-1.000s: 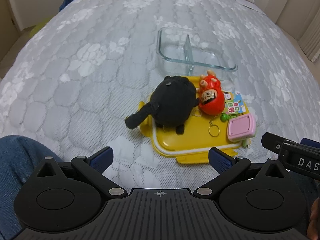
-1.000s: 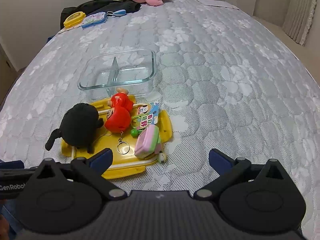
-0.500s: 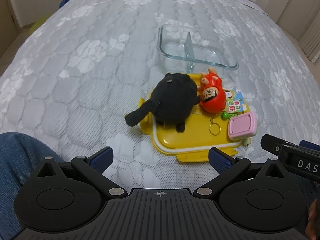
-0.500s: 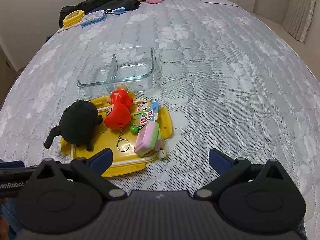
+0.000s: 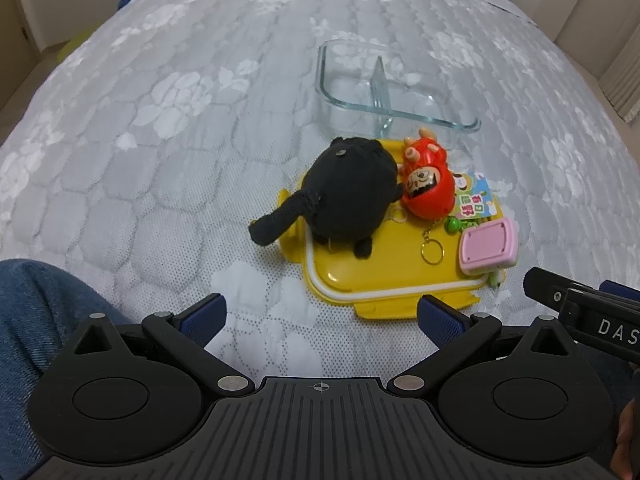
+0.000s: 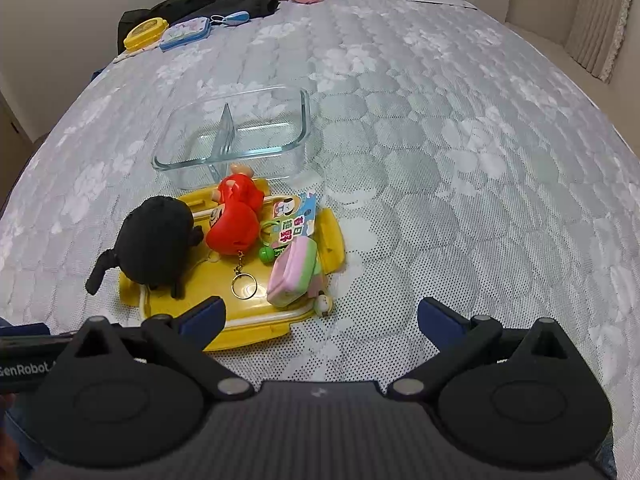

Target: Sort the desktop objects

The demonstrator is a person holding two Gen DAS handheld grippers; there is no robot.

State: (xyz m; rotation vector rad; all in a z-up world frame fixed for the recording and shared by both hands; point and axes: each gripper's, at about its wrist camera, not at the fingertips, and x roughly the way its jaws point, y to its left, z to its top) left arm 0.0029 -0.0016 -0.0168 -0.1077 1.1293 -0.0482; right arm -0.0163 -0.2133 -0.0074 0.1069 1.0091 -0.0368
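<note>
The left gripper is hovering low over the quilted bedspread, jaws spread wide and gripping nothing. The right gripper is hovering beside it in the same condition, jaws wide apart and empty.

The items to be sorted are lying together on a yellow lid with a white seal ring, resting flat on the bedspread just ahead of both grippers. A black plush toy is occupying the lid's left portion, its round body showing a small grey button on top and its tail hanging over the lid's left edge. A glossy red daruma keychain with a painted face and small horns is touching the plush on its right; its gold chain and ring are trailing toward the near edge. A printed card with coloured characters is lying to the right of the daruma, with a small green bell beside it. A pink rectangular case is sitting at the lid's right corner; the right wrist view is showing a green layer along its side.

A clear glass container, divided by a central partition into two compartments, is standing just beyond the lid; both compartments are holding nothing.
</note>
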